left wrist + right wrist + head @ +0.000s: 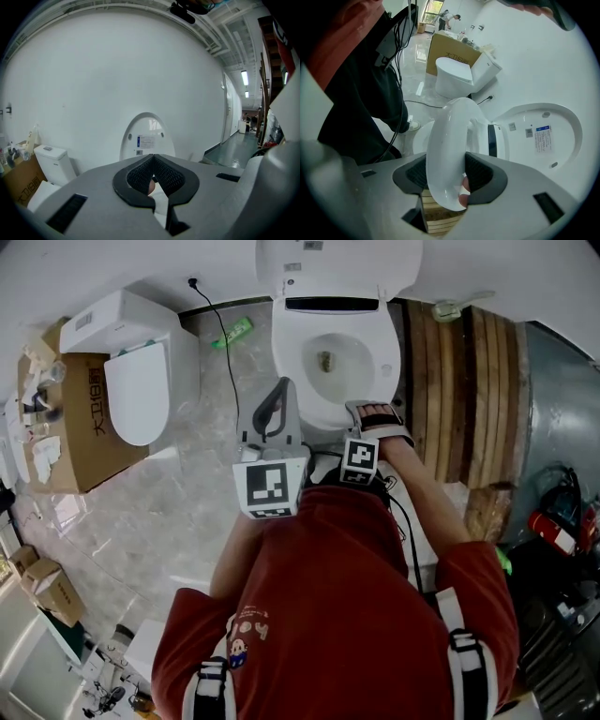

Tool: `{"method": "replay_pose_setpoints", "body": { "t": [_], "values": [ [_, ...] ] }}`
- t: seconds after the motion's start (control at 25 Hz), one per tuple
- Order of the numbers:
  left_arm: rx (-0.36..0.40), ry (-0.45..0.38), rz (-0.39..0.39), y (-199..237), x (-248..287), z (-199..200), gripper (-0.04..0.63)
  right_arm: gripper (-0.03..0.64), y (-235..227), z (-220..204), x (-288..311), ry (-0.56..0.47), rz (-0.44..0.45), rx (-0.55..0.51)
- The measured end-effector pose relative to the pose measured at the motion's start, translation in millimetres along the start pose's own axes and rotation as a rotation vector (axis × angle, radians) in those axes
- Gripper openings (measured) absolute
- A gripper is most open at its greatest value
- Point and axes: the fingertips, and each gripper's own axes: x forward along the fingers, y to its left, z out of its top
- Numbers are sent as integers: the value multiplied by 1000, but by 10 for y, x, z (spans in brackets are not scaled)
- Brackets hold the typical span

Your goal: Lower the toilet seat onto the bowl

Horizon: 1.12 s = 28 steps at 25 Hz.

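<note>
The toilet [330, 413] stands at the top centre of the head view with its lid [337, 268] up against the wall. The white seat [292, 343] lies low over the bowl. My right gripper [367, 409] is at the seat's front right edge. In the right gripper view the seat [449, 154] runs between the jaws of that gripper [450, 174], which stand open around it, and the raised lid [543, 136] shows behind. My left gripper [281, 387] hovers at the bowl's front left, shut on nothing. Its own view looks over the gripper [153, 159] at the lid [146, 136].
A second toilet [141, 371] and a cardboard box [89, 418] stand at the left. A black cable [220, 329] and a green bottle [232, 333] lie on the floor between the toilets. Wooden boards [469, 390] lie right of the bowl.
</note>
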Motion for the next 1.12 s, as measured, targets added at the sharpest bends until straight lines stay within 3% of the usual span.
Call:
{"method": "replay_pose_setpoints", "body": {
  "t": [0.8,0.92,1.12],
  "values": [
    [5,148,-59,-192,68,-571,12,236,702,-43,645,48,79,-40],
    [4,170,-65,-184,83,-662,12,241,721,-53,753,59,57,-59],
    [-5,210,-74,-171,128,-860,12,249,918,-82,923,86,135,-70]
  ]
}}
